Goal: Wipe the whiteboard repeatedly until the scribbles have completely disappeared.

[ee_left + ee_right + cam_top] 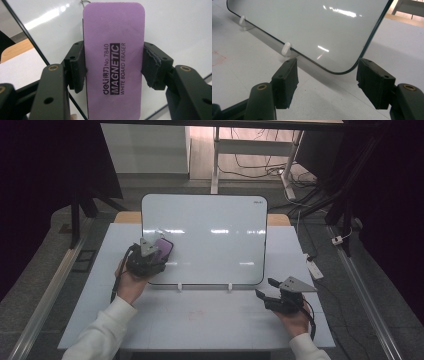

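A white board [210, 237] leans upright on small white feet at the middle of the table. My left gripper [150, 251] is shut on a purple magnetic whiteboard eraser [162, 249] and holds it against the board's lower left part. In the left gripper view the eraser [113, 57] sits flat between both pads [77, 67], its printed label facing the camera, the board [175, 30] behind it. My right gripper [266, 290] stands open near the board's lower right corner [342, 71], with nothing between its fingers [287, 82].
The white table top [200, 320] has a faint red smudge at its front middle. Two white clip feet [286, 48] hold the board's lower edge. A power strip [314, 268] and cables lie on the floor at the right. Desk legs stand behind.
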`<state>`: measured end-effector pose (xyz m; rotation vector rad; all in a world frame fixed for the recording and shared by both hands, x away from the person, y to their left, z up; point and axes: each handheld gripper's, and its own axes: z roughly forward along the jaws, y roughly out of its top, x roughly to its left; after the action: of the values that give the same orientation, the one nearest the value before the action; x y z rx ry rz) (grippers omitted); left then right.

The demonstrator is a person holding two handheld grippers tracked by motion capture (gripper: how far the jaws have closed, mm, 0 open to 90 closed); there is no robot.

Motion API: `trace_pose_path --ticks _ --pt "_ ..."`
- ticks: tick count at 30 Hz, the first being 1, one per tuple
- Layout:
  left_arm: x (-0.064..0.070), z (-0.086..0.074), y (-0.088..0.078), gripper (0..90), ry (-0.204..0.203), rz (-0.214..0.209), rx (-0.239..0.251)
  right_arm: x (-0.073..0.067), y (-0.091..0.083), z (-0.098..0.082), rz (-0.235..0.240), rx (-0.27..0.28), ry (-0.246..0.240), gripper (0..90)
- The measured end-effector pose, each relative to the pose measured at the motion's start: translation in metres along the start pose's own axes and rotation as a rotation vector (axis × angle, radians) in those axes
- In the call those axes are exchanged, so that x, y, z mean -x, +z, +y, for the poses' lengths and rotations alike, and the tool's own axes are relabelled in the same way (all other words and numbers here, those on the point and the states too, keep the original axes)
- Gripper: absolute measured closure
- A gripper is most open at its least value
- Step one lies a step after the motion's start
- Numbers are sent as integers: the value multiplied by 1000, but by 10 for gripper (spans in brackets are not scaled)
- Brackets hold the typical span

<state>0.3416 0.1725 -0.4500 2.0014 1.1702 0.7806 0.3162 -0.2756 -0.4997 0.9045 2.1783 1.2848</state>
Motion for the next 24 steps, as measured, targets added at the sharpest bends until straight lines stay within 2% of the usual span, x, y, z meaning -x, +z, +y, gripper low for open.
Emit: trace_pose_path --ticks 3,4,6,10,13,15,17,19,21,24 --pt "-6 6 1 412 -17 -22 1 0 0 0 0 1 0 326" --pt "-8 10 1 412 -20 -18 5 0 0 0 0 2 0 326" --pt "-14 22 0 412 -24 -1 19 0 0 1 -1 1 -1 326" --pt "-27 51 3 412 -48 4 38 0 0 1 -1 0 -1 326" --pt "-31 71 4 412 -40 22 50 0 0 0 -2 -1 -2 326" --pt "-31 78 6 412 -45 20 51 1 0 0 1 0 0 326" --pt "-29 77 6 412 -32 32 50 0 0 0 0 0 -1 326" --pt "-25 73 5 412 -20 25 50 0 0 0 1 -1 -1 326" --pt "-19 64 6 412 -11 7 42 0 0 0 1 -1 -2 326" --pt "-5 46 7 413 24 4 33 -1 -1 0 0 2 -2 326"
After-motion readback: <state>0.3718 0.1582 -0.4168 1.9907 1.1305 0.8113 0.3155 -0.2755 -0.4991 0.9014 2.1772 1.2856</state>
